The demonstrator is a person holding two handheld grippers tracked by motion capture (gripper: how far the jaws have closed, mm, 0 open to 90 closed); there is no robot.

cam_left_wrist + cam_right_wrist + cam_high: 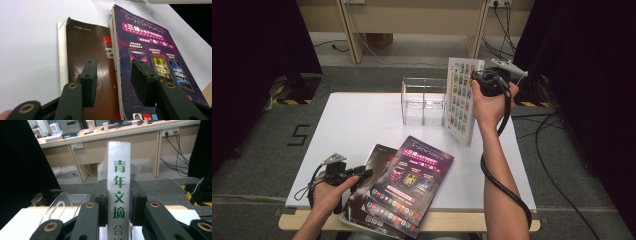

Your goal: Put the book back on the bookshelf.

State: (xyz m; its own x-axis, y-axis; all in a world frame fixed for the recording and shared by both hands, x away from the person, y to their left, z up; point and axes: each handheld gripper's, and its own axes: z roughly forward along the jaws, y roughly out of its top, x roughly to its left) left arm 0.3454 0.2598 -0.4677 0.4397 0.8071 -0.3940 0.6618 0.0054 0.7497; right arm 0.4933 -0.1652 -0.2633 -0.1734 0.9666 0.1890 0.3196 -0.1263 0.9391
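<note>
Table (pixel 357 125), white and broad, filled the middle of the high view, and on it, toward the upper centre, stood the clear acrylic rack (pixel 423 101) with its upright dividers. Lower centre of that frame lay two loose magazines: the purple magazine (pixel 412 184) on top, overlapping the brown magazine (pixel 371 165) beneath.

We held the white bound volume (pixel 462 100) upright in the right gripper (pixel 478 81), at the upper right of the high view, just beside the rack's right end. In the right gripper view its spine (pixel 119 190) with green characters sat squarely between the jaws, both pads pressed on the covers. We judged this volume thick, fairly heavy and stiff enough to stay flat when clamped near the spine; the glossy wrap looked slippery, so a grip close to the spine and well down its length seemed safest against it pivoting.

The left gripper (pixel 115 75) hovered at the lower left of the high view, jaws apart and holding nothing, straddling the edge where the purple cover met the brown one. Those magazines we reckoned light and floppy; taken by one corner they would sag, so the bound edge seemed the better hold. The rack looked brittle and light, likely to slide if nudged.
</note>
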